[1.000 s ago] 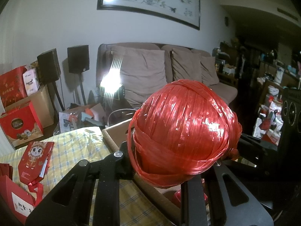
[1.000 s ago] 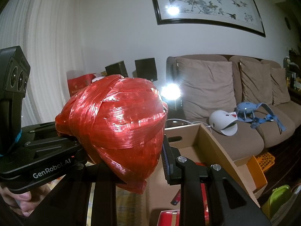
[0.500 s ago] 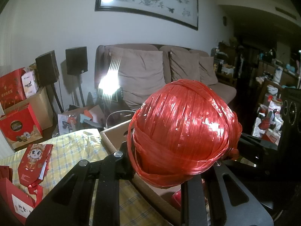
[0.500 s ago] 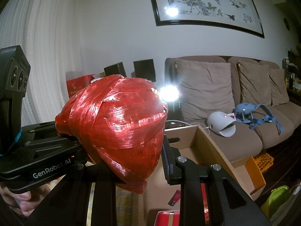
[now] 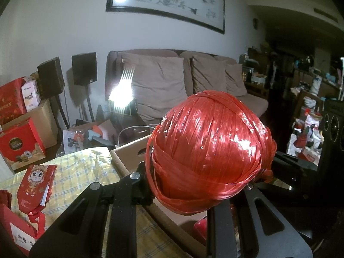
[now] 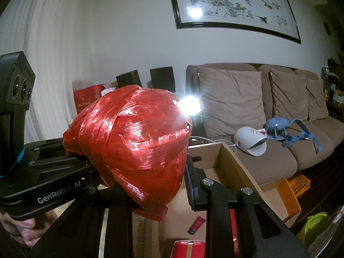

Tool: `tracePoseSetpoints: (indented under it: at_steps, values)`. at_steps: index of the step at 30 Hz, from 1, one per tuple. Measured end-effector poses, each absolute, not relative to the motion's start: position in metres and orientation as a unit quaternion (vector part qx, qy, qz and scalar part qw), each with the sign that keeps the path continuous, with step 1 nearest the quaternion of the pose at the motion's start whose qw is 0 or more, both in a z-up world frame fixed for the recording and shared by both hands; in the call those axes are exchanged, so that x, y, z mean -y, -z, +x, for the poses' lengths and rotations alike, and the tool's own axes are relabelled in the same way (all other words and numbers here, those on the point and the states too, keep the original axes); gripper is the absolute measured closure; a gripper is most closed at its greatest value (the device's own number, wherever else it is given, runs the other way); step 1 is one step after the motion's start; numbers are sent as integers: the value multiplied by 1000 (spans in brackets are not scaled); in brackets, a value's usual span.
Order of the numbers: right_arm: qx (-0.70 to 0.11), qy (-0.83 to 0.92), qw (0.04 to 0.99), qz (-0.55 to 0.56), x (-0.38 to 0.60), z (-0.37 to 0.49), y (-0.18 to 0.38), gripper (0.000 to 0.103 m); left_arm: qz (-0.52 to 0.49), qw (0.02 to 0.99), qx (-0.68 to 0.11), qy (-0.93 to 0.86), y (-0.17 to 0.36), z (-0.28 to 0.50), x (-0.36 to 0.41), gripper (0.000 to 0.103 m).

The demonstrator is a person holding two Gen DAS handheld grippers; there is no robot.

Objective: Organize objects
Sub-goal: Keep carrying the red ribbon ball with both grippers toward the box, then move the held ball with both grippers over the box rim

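So both my sets of fingers are clamped on this red twine ball (image 5: 211, 150), left gripper (image 5: 191, 185) and right gripper (image 6: 148, 172), and it blocks most of the cardboard box (image 6: 234, 167) underneath; sofa (image 6: 279, 116) sits behind.

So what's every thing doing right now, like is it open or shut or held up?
Red ball of plastic string: held up in the air, squeezed from both sides.
Left gripper: shut on the ball.
Right gripper: shut on the ball.
Cardboard box: open, under the ball, small red things lying inside.
Red paper bag: lying flat on the checked tablecloth.
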State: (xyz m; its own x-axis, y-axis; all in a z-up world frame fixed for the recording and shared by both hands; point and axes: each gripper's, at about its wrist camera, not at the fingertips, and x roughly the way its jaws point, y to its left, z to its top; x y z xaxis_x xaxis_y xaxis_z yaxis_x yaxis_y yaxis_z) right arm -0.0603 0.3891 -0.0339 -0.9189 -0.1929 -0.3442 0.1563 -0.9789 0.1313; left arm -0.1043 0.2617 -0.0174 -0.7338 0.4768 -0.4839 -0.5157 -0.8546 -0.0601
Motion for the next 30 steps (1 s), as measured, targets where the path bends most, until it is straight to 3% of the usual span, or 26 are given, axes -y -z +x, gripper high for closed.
tracePoseSetpoints:
  at_steps: [30]
  values:
    - [49, 979, 83, 180, -398, -61, 35, 78, -248, 273, -38, -929, 17, -106, -270, 83]
